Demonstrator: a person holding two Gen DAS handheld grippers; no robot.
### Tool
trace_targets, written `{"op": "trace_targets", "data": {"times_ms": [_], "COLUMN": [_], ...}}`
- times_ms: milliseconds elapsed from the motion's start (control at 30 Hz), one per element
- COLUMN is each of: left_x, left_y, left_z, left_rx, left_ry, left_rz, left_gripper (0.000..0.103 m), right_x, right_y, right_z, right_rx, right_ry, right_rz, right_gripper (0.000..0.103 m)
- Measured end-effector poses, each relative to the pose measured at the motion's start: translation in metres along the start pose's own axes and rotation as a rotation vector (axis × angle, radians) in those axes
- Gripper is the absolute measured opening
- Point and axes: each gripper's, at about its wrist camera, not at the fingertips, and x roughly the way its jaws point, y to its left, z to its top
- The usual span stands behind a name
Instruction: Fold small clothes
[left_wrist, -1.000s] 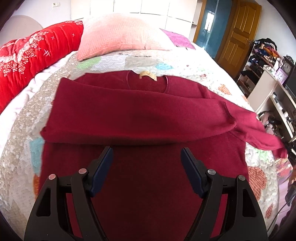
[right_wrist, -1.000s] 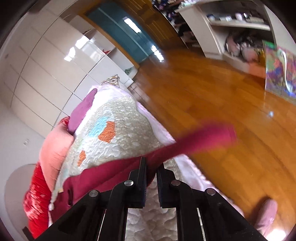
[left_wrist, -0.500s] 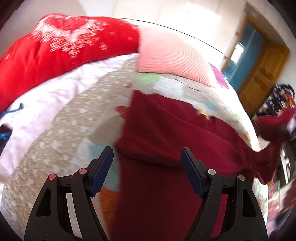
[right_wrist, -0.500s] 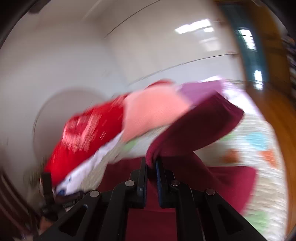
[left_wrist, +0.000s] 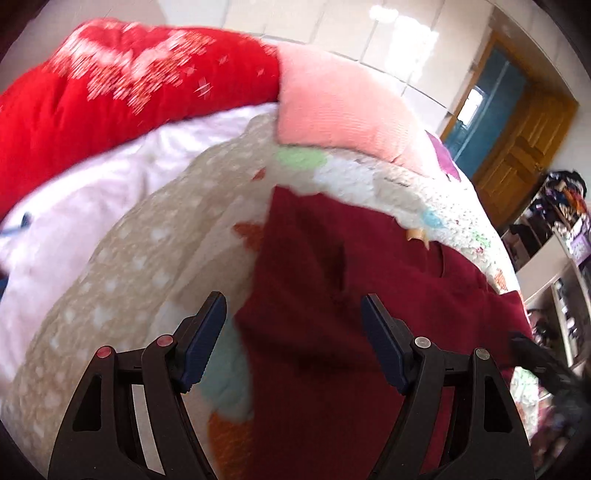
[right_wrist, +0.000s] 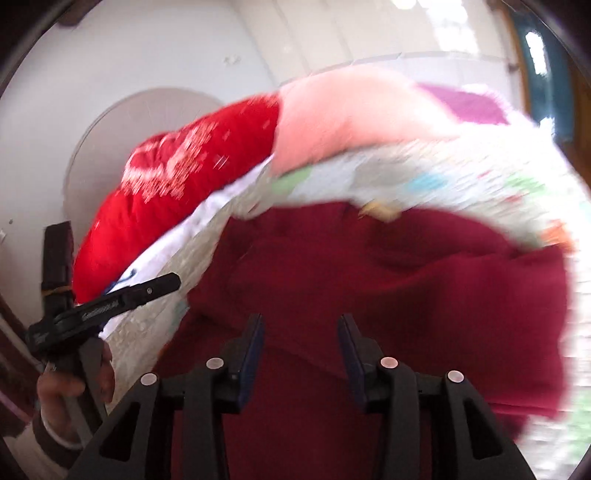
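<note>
We are holding both the left gripper (left_wrist: 293, 339) and right gripper (right_wrist: 301, 356) with jaws spread and empty above the maroon sweater (left_wrist: 332, 295), which is lying flat on the quilted bed (left_wrist: 147, 258) so its sleeves can be folded.

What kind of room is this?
Most likely a bedroom. A sweater lies on a bed with a patchwork quilt, a pink pillow sits at its head, and a wooden door stands behind.
</note>
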Motion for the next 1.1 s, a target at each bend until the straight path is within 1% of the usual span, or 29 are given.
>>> {"op": "trace_targets", "data": {"times_ms": [67,133,200,233,267,300,333,367,433,500,533,567,600,633,667,733,800,867,933,967,1033,1100], "left_x": [0.018,0.038,0.058,0.065,0.069,0.072,0.073,0.071,0.065,0.053,0.041,0.035,0.028,0.025,0.023,0.022,0.025,0.032,0.043,0.047,0.047,0.046], "left_y": [-0.020,-0.032,-0.043,-0.049,-0.056,-0.060,-0.065,-0.072,-0.077,-0.076,-0.069,-0.063,-0.055,-0.047,-0.038,-0.024,-0.013,-0.009,-0.007,-0.007,-0.008,-0.008], "left_z": [0.007,0.009,0.009,0.007,0.004,0.003,0.003,0.004,0.011,0.025,0.036,0.041,0.047,0.051,0.052,0.050,0.045,0.036,0.028,0.025,0.024,0.025], "left_rx": [0.062,0.102,0.137,0.159,0.180,0.189,0.201,0.216,0.220,0.202,0.178,0.161,0.141,0.130,0.119,0.089,0.063,0.068,0.071,0.074,0.078,0.072], "left_ry": [0.030,0.068,0.105,0.114,0.110,0.111,0.116,0.107,0.101,0.067,0.031,0.015,-0.005,-0.011,-0.009,0.003,0.017,0.033,0.072,0.079,0.074,0.070], "left_rz": [0.020,0.048,0.067,0.061,0.062,0.064,0.063,0.037,-0.009,-0.033,-0.045,-0.048,-0.044,-0.024,-0.010,-0.017,-0.014,0.018,0.026,0.033,0.043,0.038], "left_gripper": [0.076,0.076,0.075,0.065,0.039,0.028,0.023,0.017,0.016,0.015,0.015,0.015,0.015,0.015,0.015,0.015,0.015,0.015,0.015,0.015,0.015,0.015], "right_x": [-0.026,-0.049,-0.062,-0.067,-0.071,-0.075,-0.080,-0.082,-0.082,-0.082,-0.081,-0.084,-0.083,-0.081,-0.080,-0.076,-0.073,-0.069,-0.065,-0.063,-0.059,-0.055], "right_y": [-0.017,-0.034,-0.053,-0.060,-0.067,-0.074,-0.081,-0.088,-0.098,-0.107,-0.110,-0.112,-0.111,-0.107,-0.104,-0.098,-0.096,-0.096,-0.096,-0.096,-0.095,-0.093], "right_z": [-0.001,-0.005,-0.010,-0.013,-0.016,-0.020,-0.022,-0.025,-0.027,-0.025,-0.024,-0.024,-0.023,-0.021,-0.021,-0.020,-0.020,-0.023,-0.026,-0.028,-0.031,-0.035], "right_rx": [0.035,0.079,0.120,0.138,0.156,0.170,0.180,0.190,0.206,0.224,0.232,0.237,0.233,0.217,0.204,0.185,0.197,0.204,0.202,0.199,0.185,0.161], "right_ry": [-0.050,-0.079,-0.102,-0.110,-0.114,-0.114,-0.113,-0.112,-0.109,-0.103,-0.102,-0.099,-0.099,-0.099,-0.096,-0.093,-0.092,-0.071,-0.045,-0.024,0.009,0.025], "right_rz": [-0.041,-0.072,-0.104,-0.115,-0.128,-0.139,-0.151,-0.170,-0.215,-0.255,-0.259,-0.251,-0.243,-0.236,-0.237,-0.240,-0.218,-0.206,-0.226,-0.241,-0.276,-0.290], "right_gripper": [0.046,0.046,0.046,0.046,0.046,0.046,0.046,0.046,0.046,0.046,0.046,0.046,0.046,0.046,0.046,0.046,0.046,0.046,0.047,0.047,0.047,0.047]}}
